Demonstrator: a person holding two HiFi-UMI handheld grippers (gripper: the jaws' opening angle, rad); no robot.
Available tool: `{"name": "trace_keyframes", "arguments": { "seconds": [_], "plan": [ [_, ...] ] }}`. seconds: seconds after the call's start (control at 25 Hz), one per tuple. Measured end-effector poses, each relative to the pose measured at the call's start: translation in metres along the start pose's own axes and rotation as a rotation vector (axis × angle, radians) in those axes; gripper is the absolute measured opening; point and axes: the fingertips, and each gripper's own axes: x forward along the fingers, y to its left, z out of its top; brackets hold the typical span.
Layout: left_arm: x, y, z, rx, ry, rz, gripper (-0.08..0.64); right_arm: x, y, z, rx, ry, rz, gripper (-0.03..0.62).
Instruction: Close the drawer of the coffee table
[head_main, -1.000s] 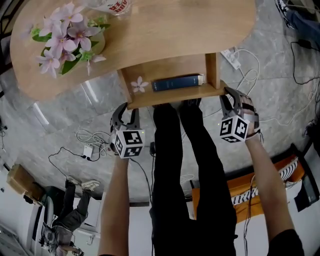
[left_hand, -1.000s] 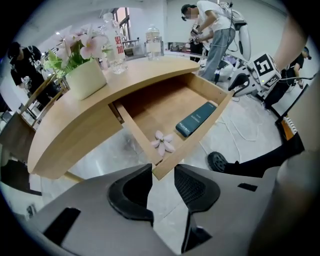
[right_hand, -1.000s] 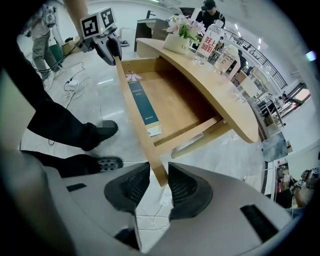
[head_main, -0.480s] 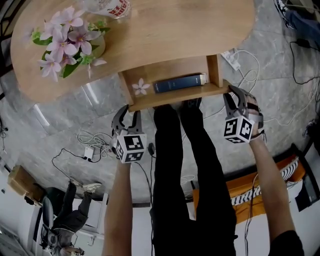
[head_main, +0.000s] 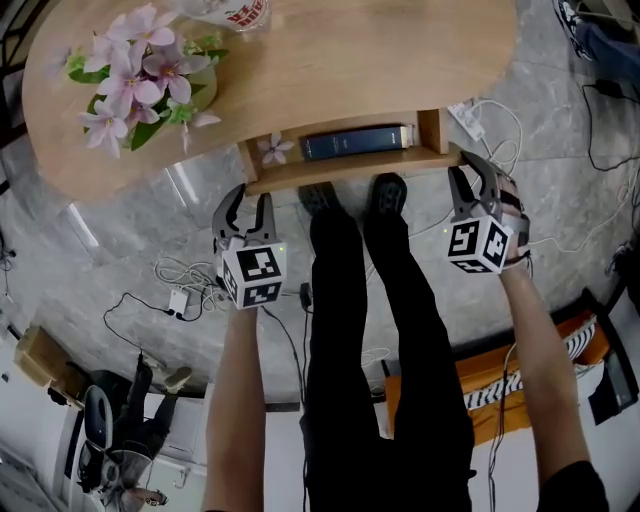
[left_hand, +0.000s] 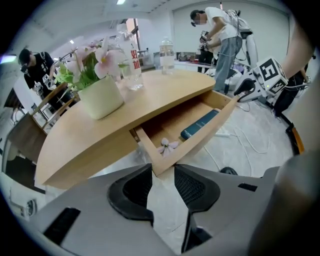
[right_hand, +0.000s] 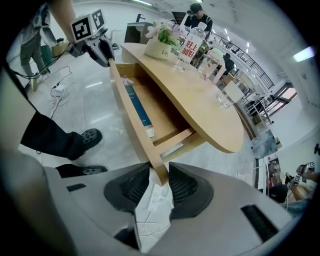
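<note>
The coffee table's (head_main: 330, 60) drawer stands partly open under the top. Its wooden front (head_main: 350, 168) runs between my two grippers. Inside lie a dark blue book (head_main: 355, 142) and a loose pink flower (head_main: 274, 150). My left gripper (head_main: 247, 200) has the front's left end between its pads (left_hand: 192, 187). My right gripper (head_main: 468, 172) holds the right end (right_hand: 159, 175) the same way. In the left gripper view, the drawer's front (left_hand: 200, 142), the book (left_hand: 200, 124) and the flower (left_hand: 167, 146) show beyond the jaws.
A pot of pink flowers (head_main: 150, 75) and a bottle (head_main: 225, 10) stand on the tabletop. The person's legs and shoes (head_main: 385, 195) are just in front of the drawer. Cables and a power strip (head_main: 465, 112) lie on the marble floor. Other people stand behind the table.
The drawer has slid further in under the tabletop. Both grippers have moved toward the table with its front between their jaws.
</note>
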Motion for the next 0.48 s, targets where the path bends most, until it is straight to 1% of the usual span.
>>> {"name": "trace_keyframes", "arguments": {
  "seconds": [0.12, 0.2, 0.36, 0.4, 0.48],
  "plan": [
    [0.008, 0.008, 0.01, -0.015, -0.007, 0.011, 0.141, 0.008, -0.013, 0.005, 0.013, 0.007, -0.021, 0.114],
    [0.012, 0.012, 0.014, -0.037, -0.004, 0.017, 0.143, 0.013, -0.021, 0.008, 0.042, 0.018, -0.037, 0.114],
    [0.021, 0.014, 0.021, -0.081, -0.009, 0.022, 0.145, 0.021, -0.037, 0.009, 0.159, 0.043, -0.082, 0.124],
    [0.022, 0.015, 0.021, -0.107, -0.015, 0.023, 0.147, 0.022, -0.038, 0.009, 0.189, 0.045, -0.09, 0.126],
    [0.023, 0.017, 0.021, -0.188, -0.027, 0.024, 0.148, 0.022, -0.04, 0.009, 0.245, 0.045, -0.104, 0.13]
  ]
}}
